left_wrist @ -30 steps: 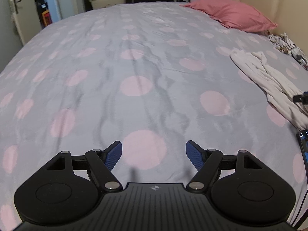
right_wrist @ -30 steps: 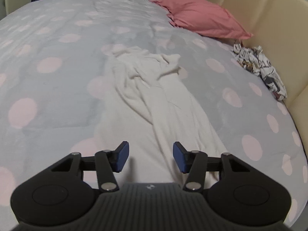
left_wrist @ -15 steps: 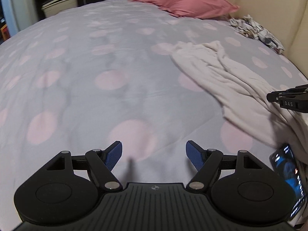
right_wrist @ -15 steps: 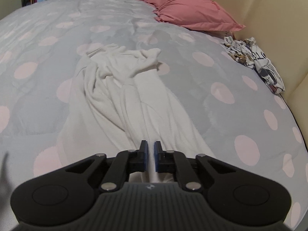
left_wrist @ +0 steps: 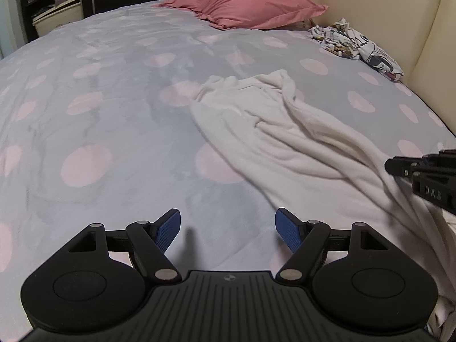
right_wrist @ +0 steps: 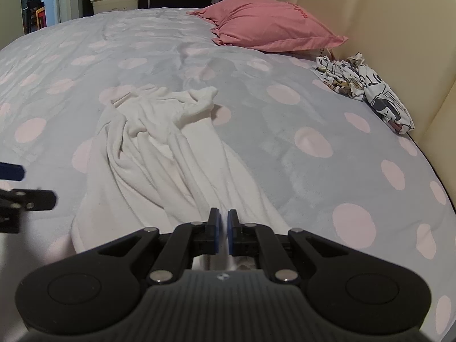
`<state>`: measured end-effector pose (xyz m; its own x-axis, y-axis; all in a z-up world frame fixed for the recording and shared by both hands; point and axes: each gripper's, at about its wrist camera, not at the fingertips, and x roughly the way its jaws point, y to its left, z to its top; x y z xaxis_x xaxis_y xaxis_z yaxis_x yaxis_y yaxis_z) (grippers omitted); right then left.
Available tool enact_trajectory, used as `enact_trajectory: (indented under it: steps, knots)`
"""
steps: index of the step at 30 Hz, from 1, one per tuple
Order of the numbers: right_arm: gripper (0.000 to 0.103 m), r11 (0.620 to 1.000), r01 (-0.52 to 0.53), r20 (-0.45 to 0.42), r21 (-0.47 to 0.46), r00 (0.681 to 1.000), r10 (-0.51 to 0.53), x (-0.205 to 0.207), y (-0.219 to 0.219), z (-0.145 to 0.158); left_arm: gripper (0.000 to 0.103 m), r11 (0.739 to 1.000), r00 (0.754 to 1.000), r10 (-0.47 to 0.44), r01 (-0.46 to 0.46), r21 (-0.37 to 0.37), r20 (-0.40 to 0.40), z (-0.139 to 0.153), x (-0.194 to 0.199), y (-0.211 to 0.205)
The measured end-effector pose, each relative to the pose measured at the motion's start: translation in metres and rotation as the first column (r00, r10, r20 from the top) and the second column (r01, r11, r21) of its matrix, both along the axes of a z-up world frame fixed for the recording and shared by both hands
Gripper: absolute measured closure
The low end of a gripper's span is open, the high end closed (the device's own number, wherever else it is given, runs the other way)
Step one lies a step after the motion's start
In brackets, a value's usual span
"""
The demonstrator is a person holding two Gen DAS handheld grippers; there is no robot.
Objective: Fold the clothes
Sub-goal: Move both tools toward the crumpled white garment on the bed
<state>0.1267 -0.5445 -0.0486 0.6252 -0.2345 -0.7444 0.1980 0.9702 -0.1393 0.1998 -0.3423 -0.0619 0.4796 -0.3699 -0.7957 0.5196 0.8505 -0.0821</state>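
White fleecy garment lies crumpled lengthwise on the bed, bunched far end toward the pink pillow, near end pulled up into the right gripper. Right gripper jaws nearly together, only a thin slit between the blue pads, white fabric pinched there and showing just under the jaws, so it is gripping the garment's near edge. In the left wrist view the garment runs diagonally from mid-bed to the lower right, where the right gripper's black tip enters at the frame edge with the cloth rising toward it. Left gripper is spread wide, blue pads far apart, nothing between them, hovering over bare bedcover just left of the garment's near edge, not touching the cloth. Part of the left gripper also shows at the left edge of the right wrist view, beside the garment's left side. Bedcover is light grey-blue with large pale pink dots, softly wrinkled. Pillow sits at the far end against a cream padded headboard that runs along the right side. Second crumpled garment, white with dark printed pattern, lies against the headboard, well apart from the white one. Background dim: dark shelving and a pale storage box beyond the bed, doorway area at far left.
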Motion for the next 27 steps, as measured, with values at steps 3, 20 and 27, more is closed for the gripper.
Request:
enact_trajectory:
  steps: [3,20,27]
  knots:
    - [0.096,1.000,-0.007,0.002,0.002,1.000,0.007,0.000,0.000,0.001,0.030,1.000,1.000,0.006,-0.006,-0.016,-0.015,-0.002,0.005,-0.007]
    - [0.091,0.993,-0.099,-0.012,-0.058,0.995,0.098,-0.004,0.009,-0.009,0.030,0.995,0.994,0.031,-0.041,-0.095,-0.109,-0.023,0.025,-0.027]
    - [0.093,0.994,0.036,0.105,-0.105,0.994,-0.025,-0.013,-0.007,0.014,0.063,0.981,0.985,0.014,-0.046,-0.188,-0.170,-0.028,0.034,-0.032]
